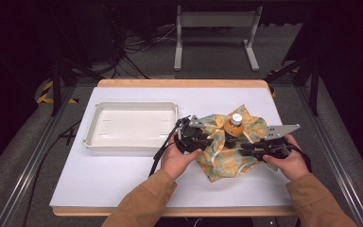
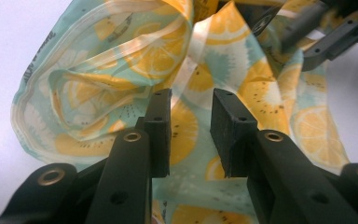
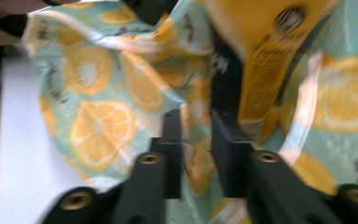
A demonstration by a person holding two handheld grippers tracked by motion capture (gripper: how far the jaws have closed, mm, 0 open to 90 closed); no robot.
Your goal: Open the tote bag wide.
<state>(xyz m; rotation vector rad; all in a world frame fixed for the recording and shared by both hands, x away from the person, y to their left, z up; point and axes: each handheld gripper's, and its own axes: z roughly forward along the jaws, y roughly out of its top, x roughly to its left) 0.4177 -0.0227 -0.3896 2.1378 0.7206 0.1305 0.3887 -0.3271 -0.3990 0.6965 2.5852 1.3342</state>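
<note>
You stand at a white table (image 1: 123, 175) with a gripper in each hand. A white tray (image 1: 131, 125) lies on its left half, with nothing in it that can be seen.

Just right of the tray, a crumpled bag (image 1: 227, 161) printed with lemon slices sits in front of you. An orange bottle (image 1: 234, 126) with a white cap stands upright in the bag's open top, its long axis vertical and its cap clear of the fabric.

Your left gripper (image 1: 203, 139) meets the bag from the left, and your right gripper (image 1: 246, 149) meets it from the right, so the bottle stands between and a little beyond both.

In the left gripper view, the jaws are partly open with a clear gap, and the fabric lies past them; whether any of it sits between them cannot be told.

In the right gripper view, which is blurred, the jaws stand closer together, with a fold of bag in the gap. It looks pinched, though a firm hold cannot be confirmed. The bottle's label rises just beyond the right jaw.

The right gripper appears nearer the bottle, so any reach for it would likely be shorter from that side.
</note>
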